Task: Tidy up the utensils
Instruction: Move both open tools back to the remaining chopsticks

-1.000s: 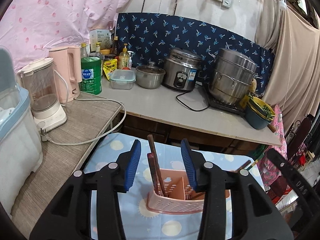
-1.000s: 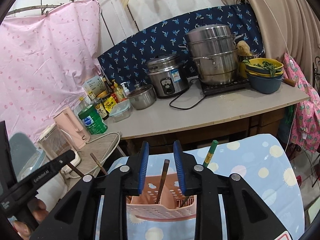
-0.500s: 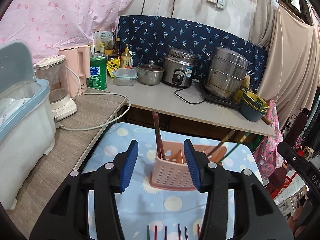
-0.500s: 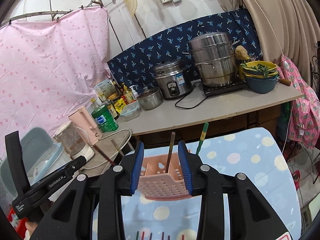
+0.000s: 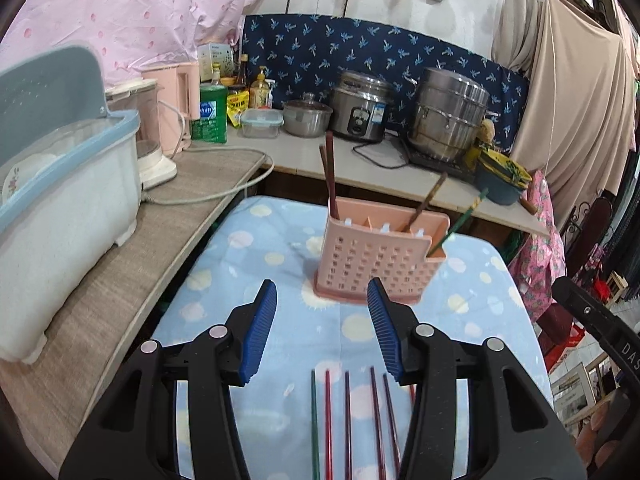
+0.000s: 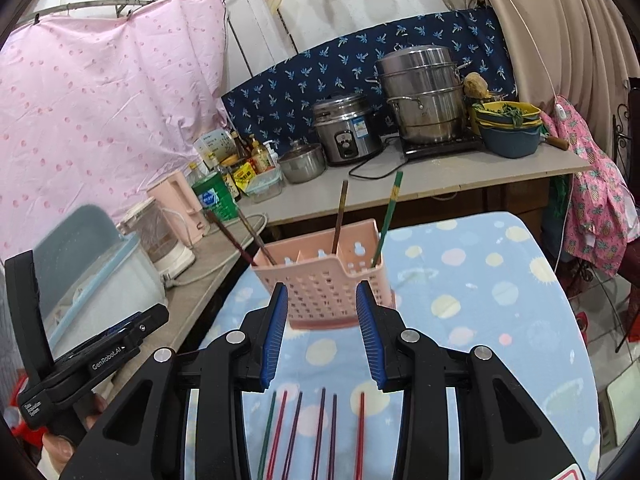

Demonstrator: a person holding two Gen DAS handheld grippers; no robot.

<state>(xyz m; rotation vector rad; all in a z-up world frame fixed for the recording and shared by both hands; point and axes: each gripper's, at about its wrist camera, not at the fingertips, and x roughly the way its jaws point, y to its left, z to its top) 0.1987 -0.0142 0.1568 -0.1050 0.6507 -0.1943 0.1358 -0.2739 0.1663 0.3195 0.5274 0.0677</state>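
While both claws hang over the dotted blue cloth (image 5: 256,264), neither grips anything. Left claw (image 5: 322,330): blue pads apart, only cloth and loose chopsticks (image 5: 348,420) showing between them. Right claw (image 6: 322,330): pads apart too, nothing clamped. Pink utensil basket (image 5: 376,264) stands upright on the cloth at frame centre in both views, just beyond the claw tips. In it: two dark sticks leaning at the left end, a brown one in a middle slot, a green chopstick (image 6: 390,216) tilted at the right end. Six loose sticks lie roughly parallel at bottom centre, the leftmost green, the rest red/dark. Rice cooker (image 6: 346,130) & steamer pot (image 6: 424,96) sit on the bench w/ bottles, upper half of frame.
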